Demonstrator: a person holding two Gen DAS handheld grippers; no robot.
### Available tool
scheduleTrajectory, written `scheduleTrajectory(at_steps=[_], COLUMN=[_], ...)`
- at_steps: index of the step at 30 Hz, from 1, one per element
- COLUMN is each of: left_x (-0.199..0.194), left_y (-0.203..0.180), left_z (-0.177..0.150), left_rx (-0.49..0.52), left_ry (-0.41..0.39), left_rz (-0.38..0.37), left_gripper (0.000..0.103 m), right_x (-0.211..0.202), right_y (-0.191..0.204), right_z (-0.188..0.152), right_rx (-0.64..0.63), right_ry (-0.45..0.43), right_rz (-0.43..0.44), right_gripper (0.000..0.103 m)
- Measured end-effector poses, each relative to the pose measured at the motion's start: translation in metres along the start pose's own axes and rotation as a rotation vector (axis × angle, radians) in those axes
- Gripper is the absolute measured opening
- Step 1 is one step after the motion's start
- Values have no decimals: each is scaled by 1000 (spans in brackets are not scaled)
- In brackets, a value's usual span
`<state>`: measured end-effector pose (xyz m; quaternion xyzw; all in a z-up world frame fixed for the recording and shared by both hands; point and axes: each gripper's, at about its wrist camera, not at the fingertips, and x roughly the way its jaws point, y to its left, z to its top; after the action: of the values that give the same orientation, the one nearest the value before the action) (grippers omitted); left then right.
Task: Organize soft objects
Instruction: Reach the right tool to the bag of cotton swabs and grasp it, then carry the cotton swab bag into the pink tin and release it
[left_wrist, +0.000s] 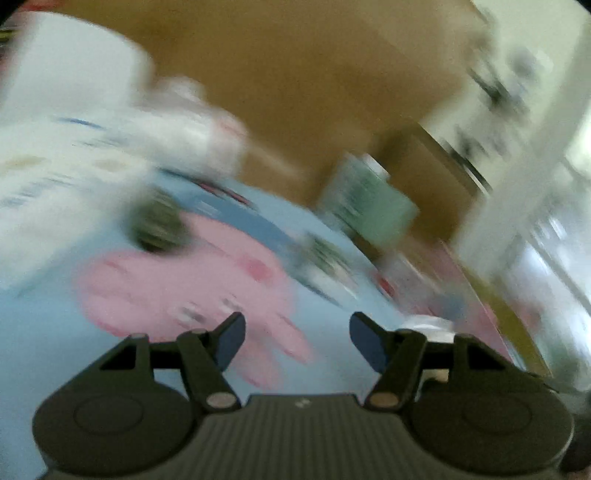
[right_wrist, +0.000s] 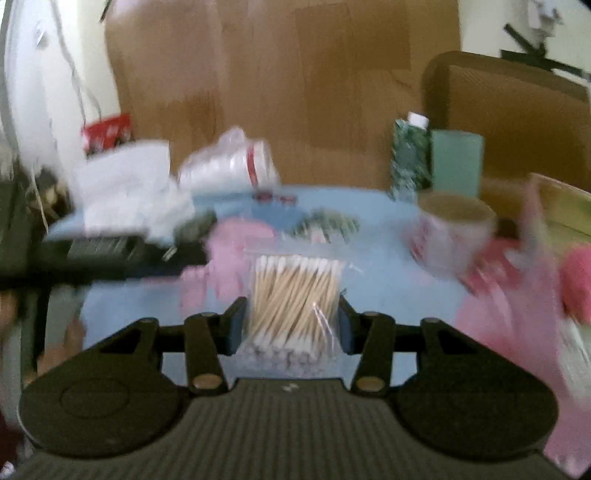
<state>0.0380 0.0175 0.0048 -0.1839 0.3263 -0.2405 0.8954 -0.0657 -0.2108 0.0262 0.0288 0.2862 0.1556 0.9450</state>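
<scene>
Right tongs (right_wrist: 291, 321) clamp one cotton-swab bag (right_wrist: 293, 295) (left tongs (left_wrist: 297, 341) empty, spread)

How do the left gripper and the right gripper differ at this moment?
The left gripper has its jaws apart with nothing between them; the right gripper has its jaws closed on a clear bag of cotton swabs. The left wrist view is tilted, the right wrist view level. Both are over the blue mat.

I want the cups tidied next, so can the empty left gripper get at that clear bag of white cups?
Probably yes: the left gripper is open and empty, and nothing obvious blocks the clear bag of white cups, though blur hides detail.
</scene>
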Motion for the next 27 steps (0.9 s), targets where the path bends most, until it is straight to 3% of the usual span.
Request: scheduleTrajectory(at_steps=[3, 5, 6, 9, 11, 14, 19, 22, 23, 27], left_x=[3, 4, 5, 10, 12, 12, 16, 17, 17, 19], left_y=[-29, -44, -50, -65, -68, -73, -97, -106, -109, -129], left_z=[-12, -20, -24, -30, -30, -32, -49, -56, -57, -46], left_rx=[30, 15, 12, 46, 42, 36, 123, 145, 159, 200], left_ry=[91, 128, 143, 164, 175, 201, 248, 263, 260, 239], left_rz=[-123, -166, -167, -96, -69, -88, -41, -51, -39, -50], left_gripper=[64, 65, 65, 65, 64, 64, 63, 63, 62, 61], right_x=[-12, -19, -19, -8, -3, -3, -9, -9, -8, -16], right_y=[4, 3, 2, -4, -3, -4, -5, -3, 0, -7], right_z=[-18, -26, -27, -23, -23, -28, -36, -41, -44, -42], right_rx=[-9, 7, 15, 52, 54, 50, 19, -32, -63, -49], right_ry=[10, -1, -4, -5, -8, -14, -14, -10, -20, -94], right_rz=[-30, -36, -38, -41, -37, -23, -14, -2, -18, -38], right_gripper=[55, 59, 68, 77, 77, 77, 77, 74, 55, 52])
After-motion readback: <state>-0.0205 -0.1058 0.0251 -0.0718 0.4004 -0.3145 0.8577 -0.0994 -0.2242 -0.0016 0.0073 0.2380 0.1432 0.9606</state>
